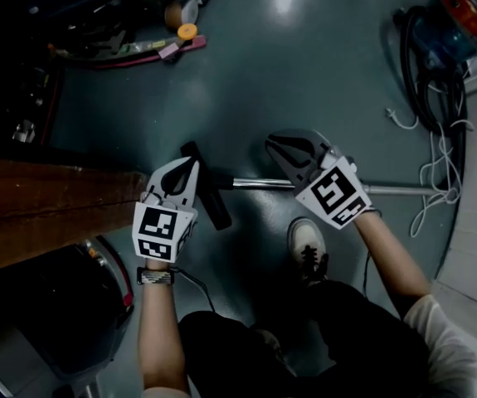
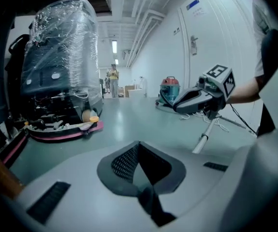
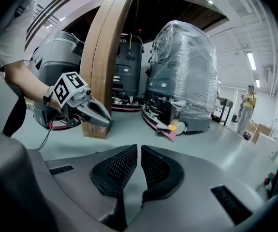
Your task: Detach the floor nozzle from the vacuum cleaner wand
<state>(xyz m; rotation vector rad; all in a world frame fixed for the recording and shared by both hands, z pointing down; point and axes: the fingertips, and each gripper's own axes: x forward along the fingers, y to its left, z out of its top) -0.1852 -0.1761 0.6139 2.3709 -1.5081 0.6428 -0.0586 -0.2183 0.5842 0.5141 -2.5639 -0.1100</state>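
Note:
The silver wand [image 1: 404, 190] lies flat on the teal floor, running left into the black floor nozzle [image 1: 213, 201], which sits diagonally. My left gripper [image 1: 192, 165] hovers over the nozzle's upper half, jaws shut and empty. My right gripper [image 1: 272, 143] hangs just above the wand's left part, jaws together with only a slit between the pads and nothing in them. In the left gripper view my closed jaws [image 2: 139, 148] face the right gripper [image 2: 197, 99] and the wand [image 2: 202, 140]. From the right gripper [image 3: 139, 152] I see the left gripper [image 3: 88, 109].
A red-and-blue vacuum body [image 1: 450, 21] with black hose stands at the far right, with a white cable [image 1: 437, 168] looped beside it. A wooden beam [image 1: 47, 201] lies at the left. A plastic-wrapped floor machine [image 2: 61, 57] stands behind. The person's shoe [image 1: 309, 245] is below the wand.

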